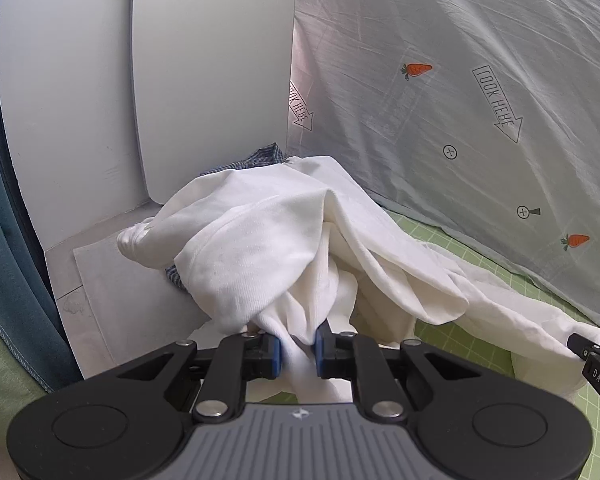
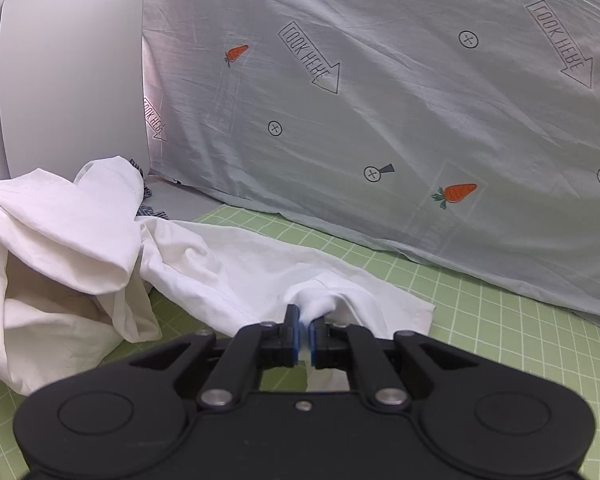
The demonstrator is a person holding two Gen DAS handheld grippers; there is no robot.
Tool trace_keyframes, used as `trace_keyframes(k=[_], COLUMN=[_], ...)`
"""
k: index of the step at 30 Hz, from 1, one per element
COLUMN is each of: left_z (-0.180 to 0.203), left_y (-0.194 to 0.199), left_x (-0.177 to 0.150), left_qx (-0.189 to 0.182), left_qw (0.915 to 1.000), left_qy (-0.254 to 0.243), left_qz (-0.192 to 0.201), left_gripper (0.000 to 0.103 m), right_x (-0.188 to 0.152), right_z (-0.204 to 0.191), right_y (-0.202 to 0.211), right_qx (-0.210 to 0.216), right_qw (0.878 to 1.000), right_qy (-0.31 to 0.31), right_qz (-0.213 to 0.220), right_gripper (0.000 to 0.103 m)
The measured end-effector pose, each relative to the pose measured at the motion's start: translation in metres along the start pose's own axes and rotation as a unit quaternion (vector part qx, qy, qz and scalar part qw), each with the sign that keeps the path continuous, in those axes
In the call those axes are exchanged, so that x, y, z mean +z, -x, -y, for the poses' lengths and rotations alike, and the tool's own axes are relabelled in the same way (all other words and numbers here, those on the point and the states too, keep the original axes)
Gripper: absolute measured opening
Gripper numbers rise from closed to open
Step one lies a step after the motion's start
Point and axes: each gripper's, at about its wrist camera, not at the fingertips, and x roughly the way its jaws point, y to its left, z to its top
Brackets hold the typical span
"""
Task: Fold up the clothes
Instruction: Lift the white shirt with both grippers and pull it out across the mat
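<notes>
White garment [image 2: 228, 264] lay crumpled and unfolded across green grid mat [image 2: 480, 320], beside carrot-print sheet [image 2: 380, 120]; folding barely begun, spreading and every fold left. Left claw [image 1: 296, 346] narrowly clamped on bunched white cloth. Right claw [image 2: 304, 336] nearly closed, pinching garment's edge nearer sheet.

The left wrist camera is looking forward and down along the left gripper [image 1: 297, 346], close over the white garment [image 1: 260, 240], facing the white panel [image 1: 140, 80] at the green mat's [image 1: 500, 280] far left edge. The right wrist camera is sitting just as near, aiming along the right gripper [image 2: 304, 332] toward the patterned sheet [image 2: 380, 120]. Both are sharing garment, panel, sheet and mat.
</notes>
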Motion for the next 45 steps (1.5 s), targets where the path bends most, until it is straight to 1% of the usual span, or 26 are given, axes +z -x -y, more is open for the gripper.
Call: trace_keyframes(k=[8, 11, 17, 23, 26, 30, 33, 34, 36, 38, 39, 41, 43, 45], left_z=[0.044, 0.065, 0.112, 0.164, 0.19, 0.218, 0.227, 0.227, 0.224, 0.216, 0.21, 0.196, 0.18, 0.166], left_y=[0.03, 0.041, 0.054, 0.056, 0.067, 0.075, 0.077, 0.077, 0.076, 0.076, 0.076, 0.073, 0.071, 0.072], left_x=[-0.039, -0.056, -0.089, -0.11, -0.102, -0.1, -0.101, -0.102, -0.101, -0.097, -0.093, -0.083, -0.072, -0.057], left_qx=[-0.029, -0.049, -0.098, -0.158, -0.186, -0.217, -0.229, -0.232, -0.239, -0.246, -0.25, -0.26, -0.267, -0.262], left_qw=[0.9993, 0.9982, 0.9932, 0.9821, 0.9741, 0.9621, 0.9553, 0.9537, 0.9507, 0.9487, 0.9477, 0.9464, 0.9458, 0.9477], left_qy=[-0.023, -0.031, -0.053, -0.087, -0.11, -0.142, -0.159, -0.162, -0.164, -0.164, -0.162, -0.149, -0.136, -0.132], left_qz=[-0.009, -0.015, -0.034, -0.056, -0.065, -0.084, -0.098, -0.103, -0.11, -0.112, -0.114, -0.121, -0.125, -0.126], left_gripper=[0.016, 0.016, 0.016, 0.016, 0.016, 0.017, 0.019, 0.021, 0.026, 0.027, 0.029, 0.031, 0.032, 0.034], right_x=[-0.03, -0.04, -0.063, -0.09, -0.102, -0.12, -0.131, -0.134, -0.137, -0.139, -0.139, -0.138, -0.128, -0.117], right_z=[0.063, 0.087, 0.148, 0.198, 0.216, 0.238, 0.245, 0.246, 0.243, 0.237, 0.232, 0.224, 0.211, 0.198], right_y=[0.043, 0.059, 0.095, 0.132, 0.15, 0.168, 0.177, 0.178, 0.175, 0.171, 0.168, 0.163, 0.155, 0.147], right_qx=[-0.035, -0.051, -0.103, -0.158, -0.184, -0.219, -0.229, -0.23, -0.228, -0.227, -0.227, -0.226, -0.224, -0.221], right_qw=[0.999, 0.998, 0.994, 0.985, 0.979, 0.969, 0.964, 0.963, 0.961, 0.959, 0.958, 0.957, 0.957, 0.957], right_qy=[-0.015, -0.022, -0.044, -0.07, -0.083, -0.106, -0.125, -0.13, -0.141, -0.15, -0.153, -0.158, -0.16, -0.163], right_qz=[0.002, 0.0, -0.005, -0.017, -0.022, -0.034, -0.047, -0.051, -0.065, -0.077, -0.083, -0.091, -0.092, -0.092], right_gripper=[0.005, 0.005, 0.005, 0.005, 0.005, 0.005, 0.005, 0.006, 0.008, 0.008, 0.01, 0.019, 0.044, 0.047])
